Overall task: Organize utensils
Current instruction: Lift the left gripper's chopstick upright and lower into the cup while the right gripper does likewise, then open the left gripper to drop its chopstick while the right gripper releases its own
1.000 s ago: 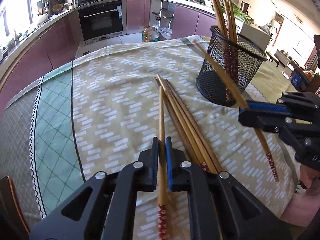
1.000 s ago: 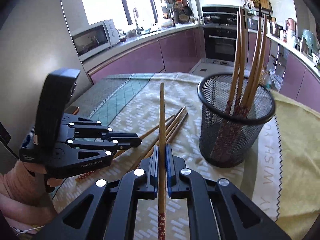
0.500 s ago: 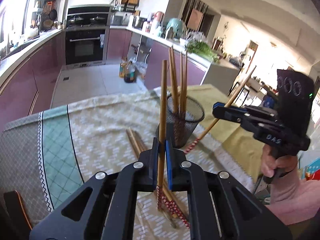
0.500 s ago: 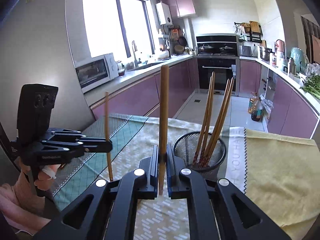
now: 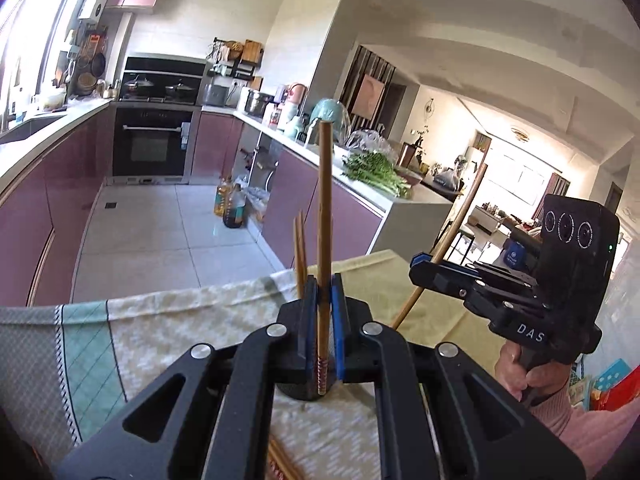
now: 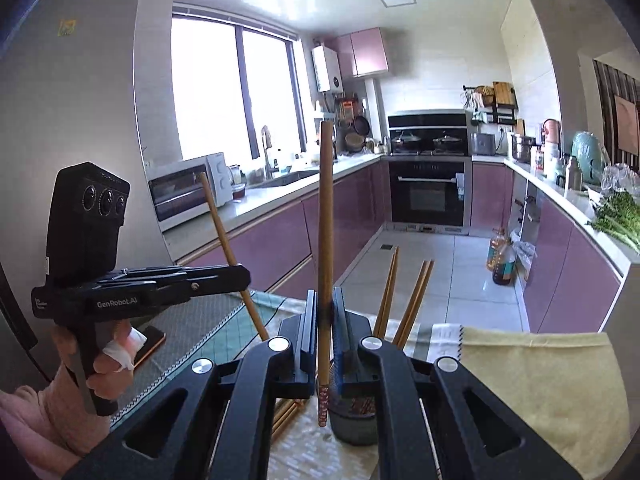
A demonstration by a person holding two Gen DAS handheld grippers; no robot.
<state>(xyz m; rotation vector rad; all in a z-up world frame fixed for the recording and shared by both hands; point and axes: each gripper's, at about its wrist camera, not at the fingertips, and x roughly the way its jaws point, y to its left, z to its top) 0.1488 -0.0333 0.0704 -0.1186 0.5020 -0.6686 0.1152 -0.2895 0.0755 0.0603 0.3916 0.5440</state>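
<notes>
Bamboo is what I have in both grips: the left gripper (image 5: 323, 320) pinches one chopstick (image 5: 323, 240) between its blue pads, the shaft standing nearly upright with its red-patterned end hanging just below the jaws, and the right gripper (image 6: 325, 332) clamps a second chopstick (image 6: 326, 240) the same way, plain end up, patterned end down. Both sticks hang above the black mesh holder (image 6: 354, 420), which I see only in part beneath my jaws on the table. From the holder's mouth several more chopsticks (image 6: 404, 300) lean up and outward, just right of the stick my right gripper carries. Beside the holder, on its near left, a few loose chopsticks (image 6: 286, 412) lie flat on the patterned tablecloth (image 5: 160, 340). Past the holder's right a yellow cloth (image 6: 540, 380) covers the table. Farther behind the holder runs the kitchen: purple cabinets, a black oven (image 6: 428, 196) and, on the counter to the right, a bunch of green vegetables (image 5: 376, 172).
</notes>
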